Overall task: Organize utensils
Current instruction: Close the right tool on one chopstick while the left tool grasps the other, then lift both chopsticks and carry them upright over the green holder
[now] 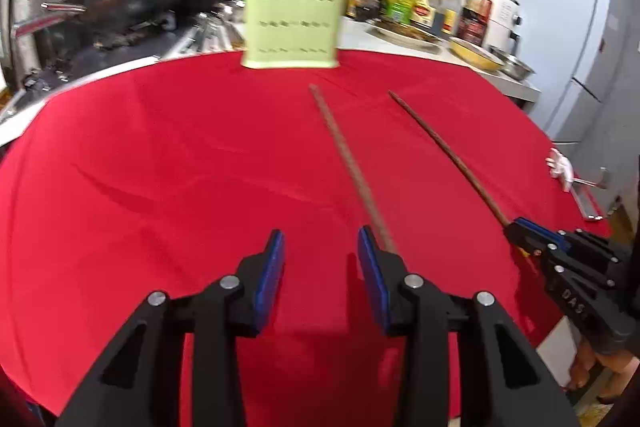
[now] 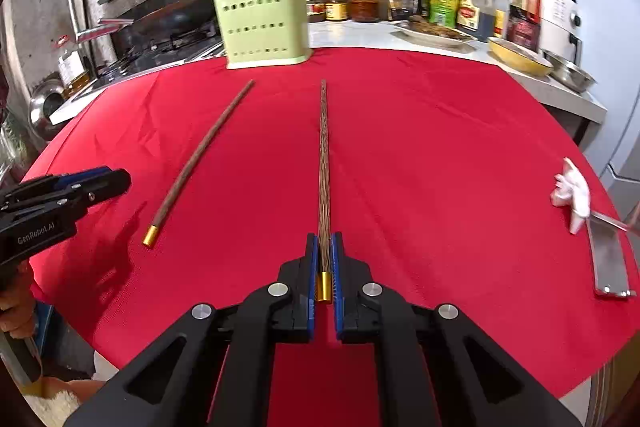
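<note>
From the left wrist, the left gripper [image 1: 320, 247] hovers over the red cloth [image 1: 180, 167] with its jaws spread and nothing between them, a loose chopstick [image 1: 348, 167] lying just beside its right finger, while the right gripper [image 1: 516, 225] pinches the end of a second chopstick [image 1: 444, 151]. From the right wrist, that gripper is clamped on the gold-capped end of the held chopstick (its tip aimed toward the green utensil holder [image 2: 264, 27], already stocked with chopsticks at the cloth's far edge), and the loose one rests on the cloth to its left.
</note>
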Demonstrator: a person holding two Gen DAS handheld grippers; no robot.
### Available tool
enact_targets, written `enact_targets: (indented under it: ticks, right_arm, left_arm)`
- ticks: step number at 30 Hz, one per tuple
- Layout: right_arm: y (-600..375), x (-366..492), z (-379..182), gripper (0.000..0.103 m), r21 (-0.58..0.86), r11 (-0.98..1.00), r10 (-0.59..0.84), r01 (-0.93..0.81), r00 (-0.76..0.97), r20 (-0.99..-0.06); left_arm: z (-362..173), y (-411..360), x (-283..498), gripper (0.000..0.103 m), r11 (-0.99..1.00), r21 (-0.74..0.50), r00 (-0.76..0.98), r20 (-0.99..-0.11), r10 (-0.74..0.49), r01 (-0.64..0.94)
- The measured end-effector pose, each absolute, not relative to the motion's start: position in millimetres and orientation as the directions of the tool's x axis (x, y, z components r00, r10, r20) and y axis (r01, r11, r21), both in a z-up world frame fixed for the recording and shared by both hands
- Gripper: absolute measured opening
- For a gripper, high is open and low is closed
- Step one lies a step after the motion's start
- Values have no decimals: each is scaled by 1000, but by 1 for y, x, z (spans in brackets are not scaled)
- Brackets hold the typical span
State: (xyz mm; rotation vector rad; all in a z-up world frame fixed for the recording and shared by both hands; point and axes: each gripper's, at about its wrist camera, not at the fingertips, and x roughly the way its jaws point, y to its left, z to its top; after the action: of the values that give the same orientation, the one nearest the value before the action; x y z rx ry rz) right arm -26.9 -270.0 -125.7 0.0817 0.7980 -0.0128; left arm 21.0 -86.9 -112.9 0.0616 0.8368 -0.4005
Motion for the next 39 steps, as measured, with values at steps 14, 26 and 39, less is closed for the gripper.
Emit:
enact_targets:
  ticks: [14, 26, 39]
  right_arm:
    - [-279, -31, -128, 7, 128, 991, 69, 29, 713, -698]
    - [-264, -34, -129, 10, 129, 990, 129, -55, 715, -687]
    - [-258, -47, -131, 8, 70, 997, 70, -32, 737, -672]
  left_arm:
    - [-126, -130, 17, 9, 892, -42, 554, -770, -316, 450]
    - [-122, -74, 3, 7, 945, 104, 624, -772, -118, 309]
    - [-125, -68, -4, 10, 937, 104, 632, -762, -140, 333]
